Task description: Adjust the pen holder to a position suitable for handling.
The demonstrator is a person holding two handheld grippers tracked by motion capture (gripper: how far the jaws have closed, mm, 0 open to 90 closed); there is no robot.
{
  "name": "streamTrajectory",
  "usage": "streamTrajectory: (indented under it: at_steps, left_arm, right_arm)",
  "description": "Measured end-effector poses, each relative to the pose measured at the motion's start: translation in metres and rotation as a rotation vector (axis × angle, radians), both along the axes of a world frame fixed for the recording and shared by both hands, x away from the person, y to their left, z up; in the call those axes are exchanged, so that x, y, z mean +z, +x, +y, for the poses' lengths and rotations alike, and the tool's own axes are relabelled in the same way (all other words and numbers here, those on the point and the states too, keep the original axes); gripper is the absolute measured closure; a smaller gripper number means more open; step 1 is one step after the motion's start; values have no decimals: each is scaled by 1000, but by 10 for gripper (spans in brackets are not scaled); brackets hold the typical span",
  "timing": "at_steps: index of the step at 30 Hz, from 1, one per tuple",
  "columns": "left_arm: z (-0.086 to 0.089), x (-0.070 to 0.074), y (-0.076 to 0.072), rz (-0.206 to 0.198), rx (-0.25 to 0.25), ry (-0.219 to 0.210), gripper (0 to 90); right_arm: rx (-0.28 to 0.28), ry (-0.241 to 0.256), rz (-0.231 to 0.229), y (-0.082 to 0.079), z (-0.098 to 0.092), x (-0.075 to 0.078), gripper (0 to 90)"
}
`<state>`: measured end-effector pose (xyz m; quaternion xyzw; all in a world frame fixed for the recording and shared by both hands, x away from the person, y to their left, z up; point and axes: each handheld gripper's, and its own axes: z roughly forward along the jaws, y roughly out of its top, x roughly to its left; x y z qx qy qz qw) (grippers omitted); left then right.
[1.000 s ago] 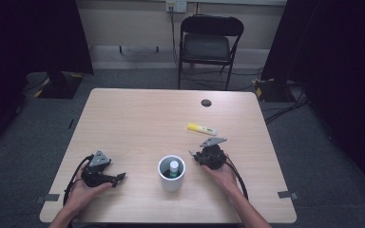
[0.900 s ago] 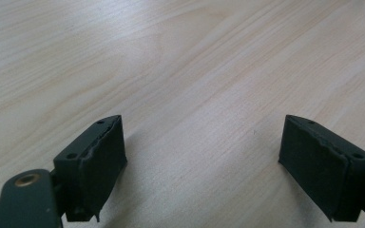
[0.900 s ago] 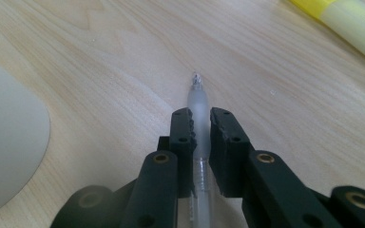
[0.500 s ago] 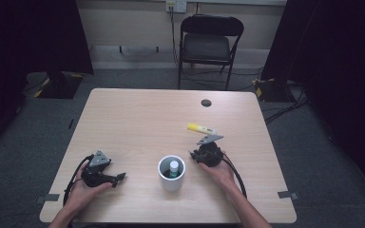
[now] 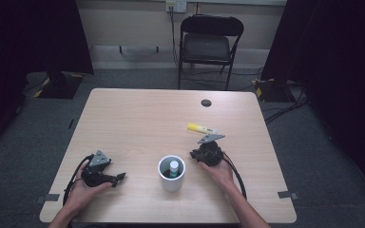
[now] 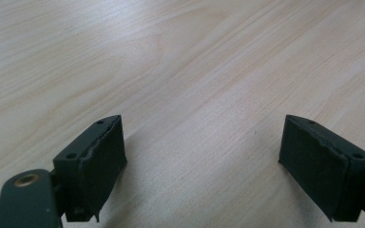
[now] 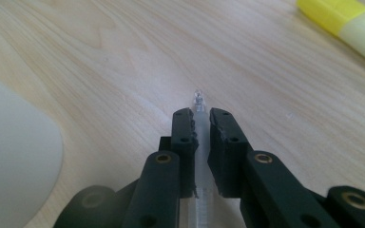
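Both forearms come in low over the near edge. The left hand (image 5: 78,190) rests, holding the black left claw (image 6: 202,159) with its jaws spread wide apart. The right hand (image 5: 218,172) holds the black right claw (image 7: 202,128), jaws nearly together, pointing away from the person.

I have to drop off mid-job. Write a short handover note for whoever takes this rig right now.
Right tool: shut on a clear pen, low over the table, right of the white cup.
Left tool: open, holding nothing, near the table's left front.
The cup already holds one white-capped marker.
Yellow highlighter lies beyond the right tool.
Likely left: pen into cup, then highlighter.
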<state>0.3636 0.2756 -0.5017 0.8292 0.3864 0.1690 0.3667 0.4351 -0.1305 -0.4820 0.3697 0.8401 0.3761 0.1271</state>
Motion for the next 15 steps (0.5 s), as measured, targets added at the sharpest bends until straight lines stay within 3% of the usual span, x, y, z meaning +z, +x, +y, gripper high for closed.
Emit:
streamTrajectory:
  at_steps: [15]
  left_arm:
    - [0, 0, 0, 0, 0, 0, 150]
  right_arm:
    - [-33, 184, -99, -12, -25, 42, 806]
